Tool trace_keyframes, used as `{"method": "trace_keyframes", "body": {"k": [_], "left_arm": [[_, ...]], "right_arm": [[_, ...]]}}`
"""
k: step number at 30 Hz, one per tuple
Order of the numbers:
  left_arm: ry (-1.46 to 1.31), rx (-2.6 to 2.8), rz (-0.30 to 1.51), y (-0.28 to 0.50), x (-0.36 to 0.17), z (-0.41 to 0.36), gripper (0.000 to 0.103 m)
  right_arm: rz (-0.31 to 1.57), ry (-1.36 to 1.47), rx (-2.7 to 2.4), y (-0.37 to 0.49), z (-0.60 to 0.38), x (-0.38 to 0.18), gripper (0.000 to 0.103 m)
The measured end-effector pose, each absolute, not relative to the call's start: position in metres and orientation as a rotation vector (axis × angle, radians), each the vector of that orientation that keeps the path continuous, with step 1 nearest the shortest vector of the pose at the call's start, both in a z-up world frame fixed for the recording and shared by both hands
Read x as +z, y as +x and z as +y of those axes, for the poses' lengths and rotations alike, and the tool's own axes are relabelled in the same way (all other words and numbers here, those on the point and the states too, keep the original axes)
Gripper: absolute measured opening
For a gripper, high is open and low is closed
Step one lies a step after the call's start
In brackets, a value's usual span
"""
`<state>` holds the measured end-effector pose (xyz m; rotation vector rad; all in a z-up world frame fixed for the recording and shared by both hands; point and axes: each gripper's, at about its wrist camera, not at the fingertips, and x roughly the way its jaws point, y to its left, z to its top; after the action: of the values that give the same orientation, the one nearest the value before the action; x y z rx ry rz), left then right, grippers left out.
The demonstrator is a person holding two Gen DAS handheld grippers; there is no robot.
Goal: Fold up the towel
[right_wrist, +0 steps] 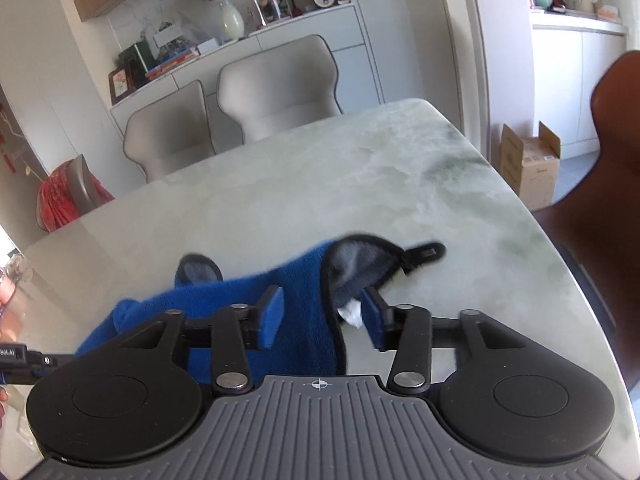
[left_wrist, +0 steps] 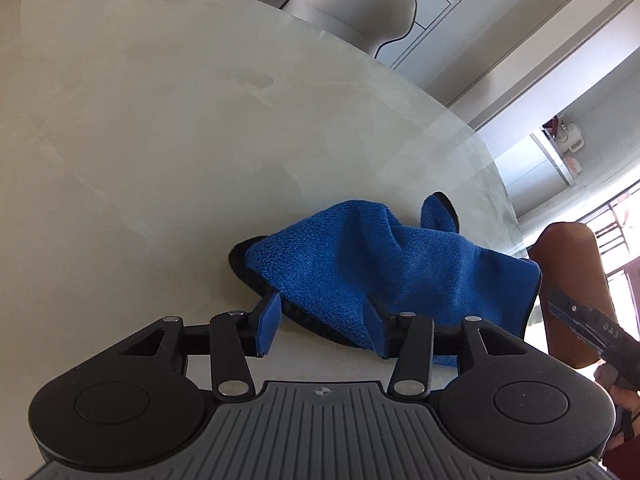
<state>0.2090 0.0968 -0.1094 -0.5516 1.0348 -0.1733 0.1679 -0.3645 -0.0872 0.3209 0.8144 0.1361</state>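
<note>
Left gripper (left_wrist: 320, 326): jaws apart, straddling near hem of blue towel (left_wrist: 384, 264), nothing pinched. Right gripper (right_wrist: 324, 318): jaws apart too, black-trimmed edge and white care tag (right_wrist: 351, 314) between pads, not clamped.

Towel crumpled in heap on table near front edge, grey underside flipped up, hanging loop (right_wrist: 424, 252) lying flat.

Step, by judgement: early, seeking corners. Next move calls for closing on two hem corners, lifting, spreading flat.

Marble table (left_wrist: 160, 140) pale, glossy. Beyond: grey chairs (right_wrist: 276, 88), sideboard with vase (right_wrist: 232, 20), cardboard box (right_wrist: 528, 160).
</note>
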Motion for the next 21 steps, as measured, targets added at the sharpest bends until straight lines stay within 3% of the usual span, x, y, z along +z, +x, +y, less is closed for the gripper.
{"method": "trace_keyframes", "body": {"k": [12, 13, 15, 16, 18, 21], "left_arm": [[-0.600, -0.158, 1.066, 0.214, -0.122, 0.093, 0.063], [-0.600, -0.159, 1.066, 0.214, -0.122, 0.092, 0.063], [-0.596, -0.162, 1.066, 0.217, -0.121, 0.089, 0.063], [-0.595, -0.160, 1.065, 0.218, -0.121, 0.089, 0.063], [-0.603, -0.154, 1.061, 0.222, -0.121, 0.088, 0.063], [-0.618, -0.151, 1.050, 0.228, -0.122, 0.087, 0.062]], "right_arm": [[0.863, 0.275, 0.209, 0.160, -0.346, -0.124, 0.049], [0.868, 0.271, 0.217, 0.162, -0.344, -0.124, 0.046], [0.875, 0.266, 0.234, 0.164, -0.340, -0.124, 0.017], [0.873, 0.274, 0.243, 0.164, -0.339, -0.122, 0.012], [0.856, 0.317, 0.277, 0.163, -0.341, -0.114, 0.006], [0.805, 0.408, 0.322, 0.156, -0.351, -0.096, 0.005]]}}
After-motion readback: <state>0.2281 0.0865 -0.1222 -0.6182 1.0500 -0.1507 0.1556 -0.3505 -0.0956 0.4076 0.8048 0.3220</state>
